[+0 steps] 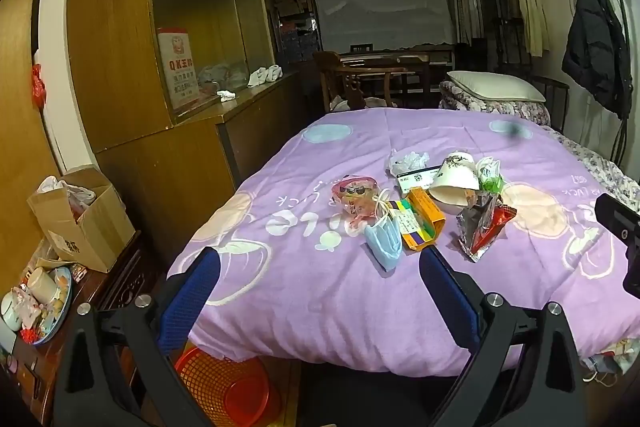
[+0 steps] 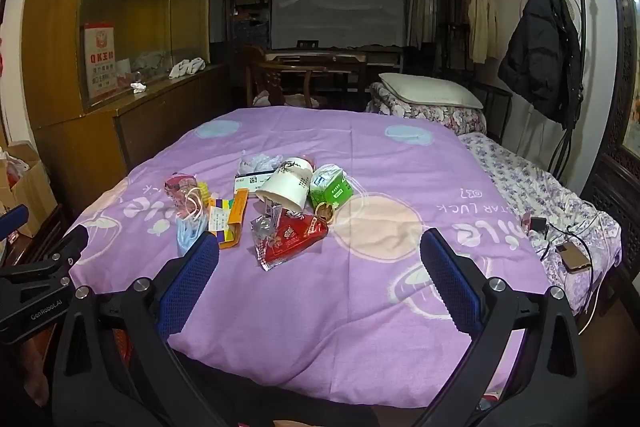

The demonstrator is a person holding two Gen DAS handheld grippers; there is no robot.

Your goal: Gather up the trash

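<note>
My left hand-held gripper (image 1: 320,267) hung with its jaws apart and empty, the blue face mask (image 1: 385,241) just ahead between them on the purple bedspread (image 1: 304,291). My right hand-held gripper (image 2: 320,255) was spread too, the red wrapper (image 2: 290,241) just ahead, toward its left finger. An orange basket (image 1: 224,387) sat on the floor below my left.

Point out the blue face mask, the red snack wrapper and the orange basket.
blue face mask (image 1: 385,245): left wrist view, middle of the folded mask.
red snack wrapper (image 2: 294,239): right wrist view, red front panel.
orange basket (image 1: 216,383): left wrist view, mesh side wall.
</note>
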